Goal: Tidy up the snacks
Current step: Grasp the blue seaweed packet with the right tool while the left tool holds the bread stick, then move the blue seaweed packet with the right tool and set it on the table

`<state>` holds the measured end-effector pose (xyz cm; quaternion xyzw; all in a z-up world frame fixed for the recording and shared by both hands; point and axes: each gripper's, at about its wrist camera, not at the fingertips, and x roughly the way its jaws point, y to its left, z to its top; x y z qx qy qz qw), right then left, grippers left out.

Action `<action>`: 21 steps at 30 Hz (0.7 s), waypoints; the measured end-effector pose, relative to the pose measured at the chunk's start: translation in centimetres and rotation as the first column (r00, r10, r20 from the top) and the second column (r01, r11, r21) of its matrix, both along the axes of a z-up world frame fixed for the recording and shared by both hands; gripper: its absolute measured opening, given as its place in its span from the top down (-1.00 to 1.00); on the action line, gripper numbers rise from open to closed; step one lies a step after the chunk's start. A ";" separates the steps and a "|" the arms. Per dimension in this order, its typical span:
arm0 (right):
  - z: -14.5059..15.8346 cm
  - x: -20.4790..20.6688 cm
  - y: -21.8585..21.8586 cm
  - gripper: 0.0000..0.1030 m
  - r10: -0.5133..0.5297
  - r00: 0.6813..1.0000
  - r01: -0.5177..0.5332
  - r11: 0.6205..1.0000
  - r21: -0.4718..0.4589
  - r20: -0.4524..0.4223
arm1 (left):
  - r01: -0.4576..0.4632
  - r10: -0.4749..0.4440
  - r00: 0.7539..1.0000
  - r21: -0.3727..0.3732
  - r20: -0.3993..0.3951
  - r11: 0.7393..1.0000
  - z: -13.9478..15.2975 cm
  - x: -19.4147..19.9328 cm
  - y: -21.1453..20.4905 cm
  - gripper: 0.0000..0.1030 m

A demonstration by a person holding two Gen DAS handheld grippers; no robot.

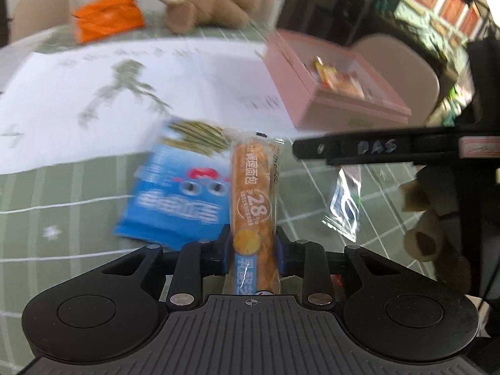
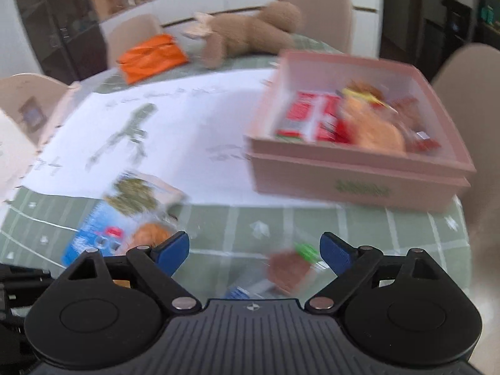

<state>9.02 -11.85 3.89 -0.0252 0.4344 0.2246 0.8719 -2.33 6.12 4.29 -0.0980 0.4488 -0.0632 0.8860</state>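
Observation:
My left gripper [image 1: 253, 243] is shut on a long wrapped bread stick [image 1: 253, 193] and holds it upright above the table. A blue snack bag [image 1: 178, 197] lies just behind it on the left. A small clear packet [image 1: 345, 206] lies to the right. The pink box [image 1: 328, 87] with snacks inside stands at the far right. My right gripper [image 2: 254, 250] is open over a small brown snack packet [image 2: 289, 268] on the green cloth. The pink box [image 2: 359, 175] sits ahead of it on the right, holding red and orange packs. The blue bag [image 2: 93, 234] also shows at the left in the right wrist view.
A brown plush toy [image 2: 250, 37] and an orange bag [image 2: 150, 56] lie at the far side of the table. A white printed sheet [image 2: 156, 125] covers the middle. Chairs [image 2: 325, 9] stand around. The right gripper's black arm [image 1: 375, 148] crosses the left wrist view.

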 end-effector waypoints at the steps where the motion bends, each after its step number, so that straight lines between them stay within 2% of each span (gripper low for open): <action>1: 0.1 0.0 0.7 -0.78 0.018 1.000 -0.018 1.000 0.005 -0.006 | -0.027 0.027 0.999 -0.005 0.017 1.000 0.6 -0.7 0.9 0.40; 3: 0.0 0.1 2.2 -0.78 0.053 0.998 -0.052 0.998 0.018 -0.028 | -0.103 0.103 0.994 -0.012 0.047 0.995 1.6 -2.1 2.9 0.40; 5: -0.1 0.3 3.8 -0.78 0.080 0.995 -0.078 0.996 0.038 -0.061 | -0.206 0.206 0.977 -0.011 0.056 0.978 2.1 -3.1 5.4 0.40; 7: -0.4 0.6 5.9 -0.78 0.112 0.988 -0.105 0.992 0.072 -0.104 | -0.311 0.311 0.950 0.001 0.025 0.950 1.8 -3.6 7.6 0.40; 9: -0.9 1.2 8.0 -0.78 0.134 0.979 -0.123 0.989 0.084 -0.150 | -0.407 0.407 0.913 -0.009 -0.019 0.913 1.2 -3.9 9.7 0.40; 12: -2.0 1.5 11.7 -0.80 0.150 0.973 -0.145 0.989 0.043 -0.176 | -0.472 0.471 0.881 -0.009 -0.049 0.882 0.8 -4.2 11.2 0.40; 14: -2.4 0.7 14.3 -0.94 0.182 0.978 -0.187 0.982 -0.039 -0.107 | -0.482 0.482 0.875 0.004 -0.056 0.876 0.6 -4.1 11.4 0.40; 18: -3.2 -1.3 17.0 -1.00 0.279 0.960 -0.277 0.948 -0.156 -0.010 | -0.475 0.472 0.876 -0.004 -0.095 0.880 -0.1 -3.3 11.4 0.40; 21: -2.9 -1.9 15.6 -0.96 0.310 0.951 -0.309 0.940 -0.143 -0.022 | -0.427 0.423 0.900 -0.020 -0.104 0.904 -0.4 -2.8 10.5 0.40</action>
